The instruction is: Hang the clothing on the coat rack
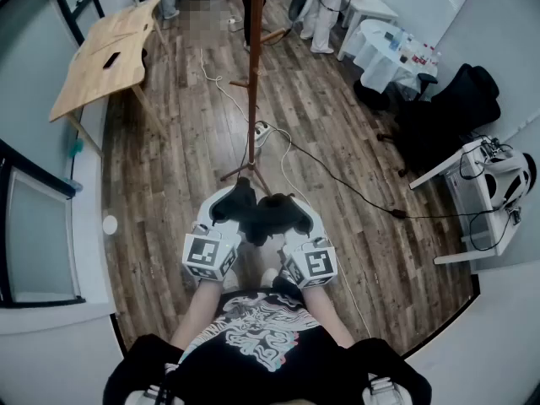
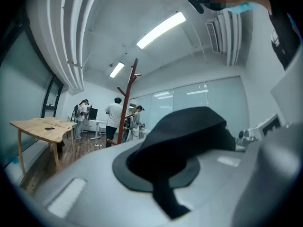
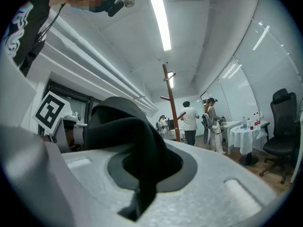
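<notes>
The left gripper and the right gripper sit side by side at the lower centre of the head view, close to the person's body. Both point level and up the frame. In each gripper view the black jaws stand together with nothing between them, so both are closed and empty.

No garment shows in either gripper, and I cannot find the clothing in any view. The dark shape at the right of the head view looks like an office chair. Whether anything is draped on it I cannot tell.

The coat rack stands straight ahead of the grippers, up the frame. Its feet are on the wood floor just beyond the jaw tips, beside a power strip and its cables. The pole is upright, with its long axis vertical and short pegs branching off at different heights.

The rack's foot lies almost in line with the left gripper, so I judge that hand slightly nearer. A wooden table stands at the upper left, and people stand at the top of the frame behind the rack.
</notes>
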